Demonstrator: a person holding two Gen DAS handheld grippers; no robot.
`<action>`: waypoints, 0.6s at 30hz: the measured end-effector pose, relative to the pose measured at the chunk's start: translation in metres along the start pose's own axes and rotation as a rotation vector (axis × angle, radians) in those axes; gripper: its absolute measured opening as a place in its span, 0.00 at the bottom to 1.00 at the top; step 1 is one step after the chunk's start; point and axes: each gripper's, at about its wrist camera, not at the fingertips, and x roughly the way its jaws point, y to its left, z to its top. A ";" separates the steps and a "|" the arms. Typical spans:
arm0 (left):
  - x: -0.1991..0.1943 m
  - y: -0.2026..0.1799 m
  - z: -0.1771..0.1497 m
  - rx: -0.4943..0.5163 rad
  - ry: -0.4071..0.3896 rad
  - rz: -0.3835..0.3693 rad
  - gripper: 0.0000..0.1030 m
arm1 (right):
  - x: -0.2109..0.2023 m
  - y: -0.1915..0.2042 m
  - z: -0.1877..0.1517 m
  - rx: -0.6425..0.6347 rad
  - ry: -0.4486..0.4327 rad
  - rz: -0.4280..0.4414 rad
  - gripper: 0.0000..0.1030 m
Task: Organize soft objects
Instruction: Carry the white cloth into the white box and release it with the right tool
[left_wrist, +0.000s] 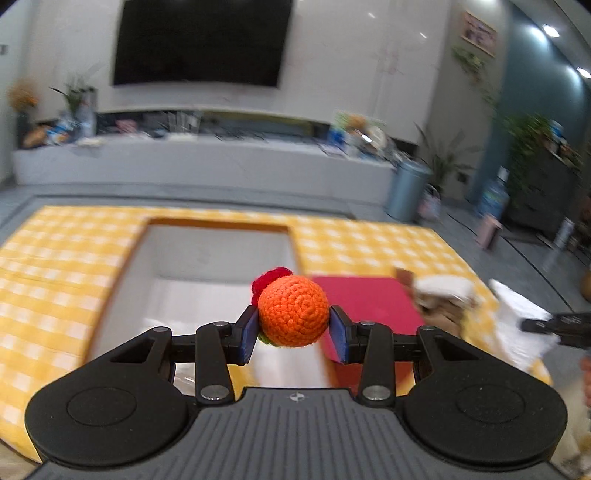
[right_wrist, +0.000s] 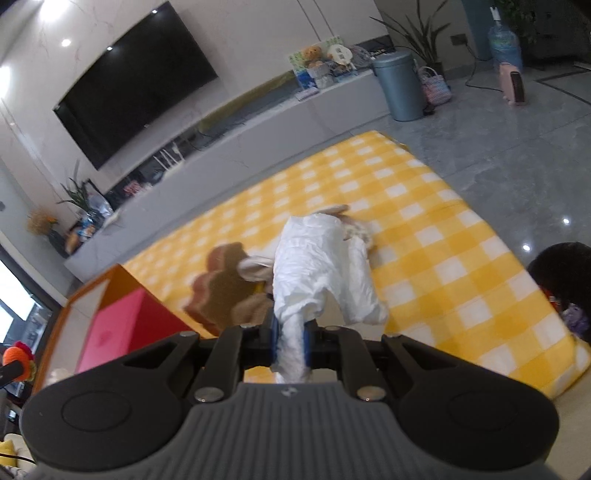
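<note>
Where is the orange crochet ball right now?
The orange crochet ball sits centre in the left wrist view, clamped in the left claw above the open box, with the red box just right.

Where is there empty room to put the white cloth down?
The yellow checkered mat is bare right of the white cloth, out to its floor-side edge. It is crowded left of the cloth: a brown plush toy, then the orange-rimmed box.

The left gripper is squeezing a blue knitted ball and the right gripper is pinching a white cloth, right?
Almost. The crochet ball in the left gripper is orange, not blue; the left wrist view shows it clamped between the pads. The right gripper is indeed pinching the white cloth.
</note>
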 end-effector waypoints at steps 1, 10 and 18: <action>0.000 0.005 0.000 -0.003 -0.009 0.012 0.45 | -0.001 0.004 0.000 -0.005 -0.004 0.016 0.10; -0.005 0.052 0.002 -0.096 -0.028 0.068 0.45 | -0.009 0.094 -0.012 -0.131 -0.003 0.200 0.10; -0.008 0.087 -0.001 -0.121 -0.042 0.069 0.45 | -0.011 0.212 -0.033 -0.344 -0.019 0.245 0.10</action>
